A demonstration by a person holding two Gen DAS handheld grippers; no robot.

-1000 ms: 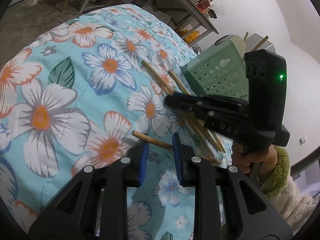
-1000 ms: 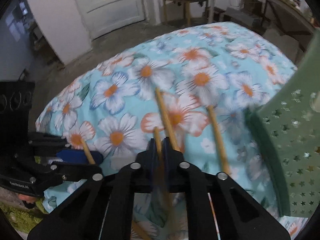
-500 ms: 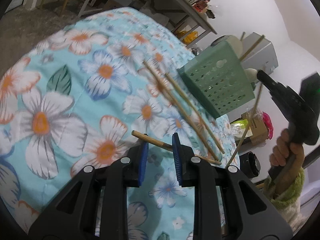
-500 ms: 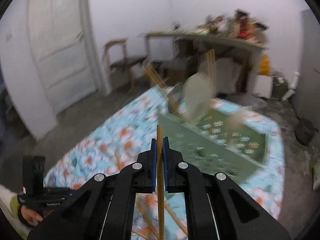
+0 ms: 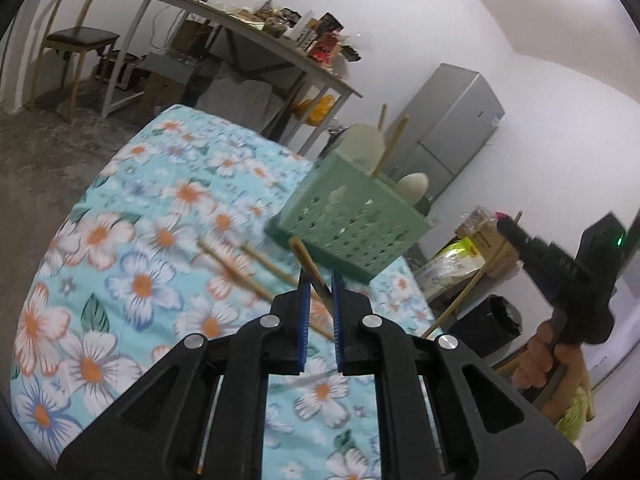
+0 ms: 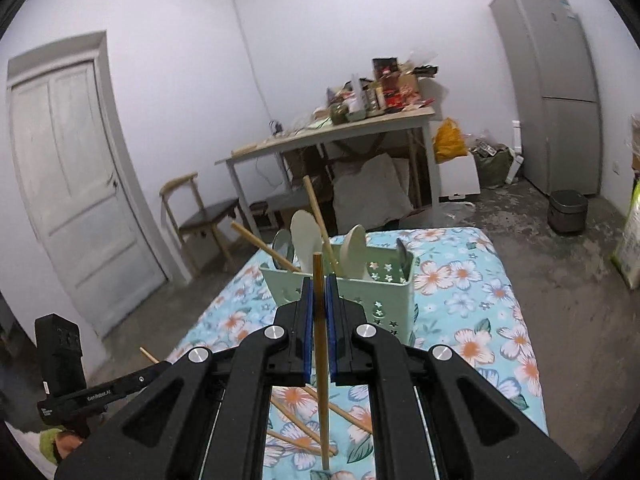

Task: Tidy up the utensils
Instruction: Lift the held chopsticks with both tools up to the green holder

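My left gripper [image 5: 319, 286] has just been closing, and its blue pads now pinch a wooden chopstick [image 5: 306, 258] that slants up and away to the left from between the fingertips, lifted clear of the flowered cloth [image 5: 132, 248]. My right gripper [image 6: 319, 292] is clamped on a second chopstick [image 6: 320, 320], held almost upright, its top end poking above the pads and its lower end hanging down toward the cloth.

Just beyond my left fingertips, loose chopsticks [image 5: 236, 272] lie on the cloth, running diagonally from near right to far left, close together. In the right wrist view more of them [image 6: 296, 416] lie crossed on the cloth below the gripper body.

Past those stands the green utensil basket [image 5: 352, 224], upright on the cloth toward the far right side, its walls punched with star holes. In it stand pale spoons [image 6: 306, 236], a metal spoon [image 6: 404, 258] in the right-hand corner and a few chopsticks [image 6: 318, 216] leaning left and right above the rim.

In the left wrist view my right hand [image 5: 540, 356] shows at the right edge, off the cloth, gripping the handle of its tool.

Farther off, a cluttered table [image 6: 340, 136] stands against the wall, with a chair [image 6: 200, 216] to its left near a white door [image 6: 68, 176]. A grey fridge [image 6: 556, 88] stands in the far right corner.
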